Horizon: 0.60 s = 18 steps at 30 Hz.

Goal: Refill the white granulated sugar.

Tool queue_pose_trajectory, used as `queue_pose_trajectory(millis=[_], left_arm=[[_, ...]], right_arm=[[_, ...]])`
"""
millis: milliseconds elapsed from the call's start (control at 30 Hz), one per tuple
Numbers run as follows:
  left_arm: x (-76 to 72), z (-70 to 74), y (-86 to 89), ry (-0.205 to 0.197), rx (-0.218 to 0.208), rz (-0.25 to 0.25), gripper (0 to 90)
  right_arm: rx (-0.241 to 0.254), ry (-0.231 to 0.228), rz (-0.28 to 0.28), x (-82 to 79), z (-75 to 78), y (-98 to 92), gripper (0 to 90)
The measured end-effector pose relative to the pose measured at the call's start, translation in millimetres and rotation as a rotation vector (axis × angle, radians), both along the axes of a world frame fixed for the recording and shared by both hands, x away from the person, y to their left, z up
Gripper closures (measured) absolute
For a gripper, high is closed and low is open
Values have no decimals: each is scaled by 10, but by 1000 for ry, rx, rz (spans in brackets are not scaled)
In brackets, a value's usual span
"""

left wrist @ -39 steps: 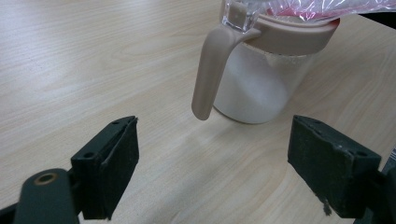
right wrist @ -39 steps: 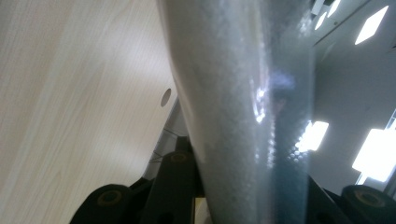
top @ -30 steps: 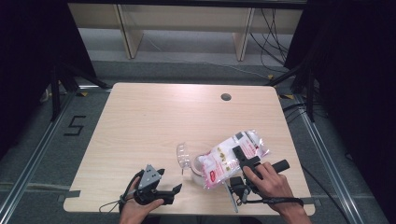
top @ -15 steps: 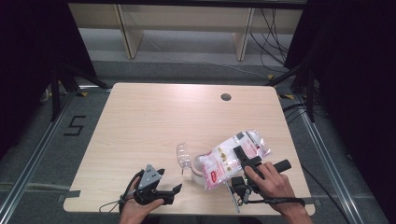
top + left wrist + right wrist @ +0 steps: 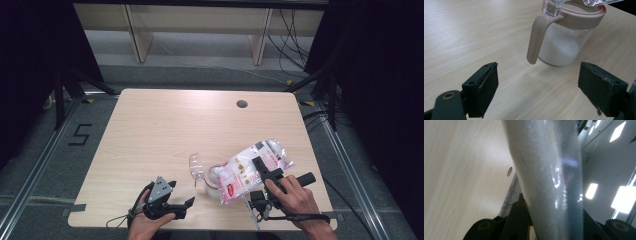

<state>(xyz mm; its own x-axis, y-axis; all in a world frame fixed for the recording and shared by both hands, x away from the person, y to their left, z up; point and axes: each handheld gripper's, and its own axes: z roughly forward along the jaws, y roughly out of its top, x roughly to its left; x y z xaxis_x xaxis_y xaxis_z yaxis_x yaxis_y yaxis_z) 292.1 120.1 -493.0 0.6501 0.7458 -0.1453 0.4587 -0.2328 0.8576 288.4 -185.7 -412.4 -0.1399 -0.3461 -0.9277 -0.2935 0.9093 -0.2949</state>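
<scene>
Between right gripper (image 5: 265,172) jaws, bag (image 5: 250,167), over jar (image 5: 566,40)

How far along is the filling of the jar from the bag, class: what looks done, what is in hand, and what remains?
Done: the jar has its clear lid flipped open and already holds white grains. In hand: the right gripper is shut on the bag, which is tipped over the jar's mouth. The left gripper rests open on the table, apart from the jar. Left, probably: finishing the pour, setting the bag down and closing the lid.
</scene>
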Motion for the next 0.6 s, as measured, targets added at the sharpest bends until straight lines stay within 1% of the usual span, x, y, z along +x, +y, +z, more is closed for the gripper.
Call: queue_pose_trajectory(millis=[33, 67, 100, 133, 167, 200, 233, 267, 300, 333, 367, 467, 533, 567, 600], left_arm=[[0, 0, 0, 0, 0, 0, 162], [3, -3, 0, 1, -5, -5, 162], [0, 0, 0, 0, 1, 1, 162], [0, 1, 1, 0, 0, 0, 162], [0, 0, 1, 0, 0, 0, 162], [4, -3, 1, 0, -5, -4, 162], [4, -2, 1, 0, -5, -3, 162], [3, -2, 2, 0, -6, -3, 162], [2, 0, 4, 0, -2, -3, 162], [0, 2, 3, -1, 1, 1, 162], [2, 0, 4, 0, -1, -3, 162], [-1, 2, 2, -1, 1, 0, 162], [0, 1, 2, -1, 1, 0, 162], [0, 2, 2, -1, 1, 0, 162], [-1, 2, 2, -1, 1, 1, 162]], right_arm=[[1, 5, -13, -11, 3, -10, 818], [1, 2, -10, -14, 6, -13, 818], [-15, 0, 0, -10, 20, -10, 818], [-13, 0, -8, -16, 18, -18, 819], [30, 10, -29, -26, -15, -40, 819], [28, 10, -29, -27, -13, -43, 819], [-3, 2, -11, -21, 10, -35, 819], [-11, -1, -1, -17, 16, -34, 819], [-15, 1, -8, -23, 16, -43, 819], [39, 13, -40, -42, -17, -67, 819], [19, 2, -24, -41, 1, -58, 819], [13, 3, -18, -41, 14, -67, 819], [-5, -11, 0, -38, 38, -62, 819], [1, -4, -17, -48, 32, -73, 819], [21, 0, -29, -55, 20, -82, 820]])
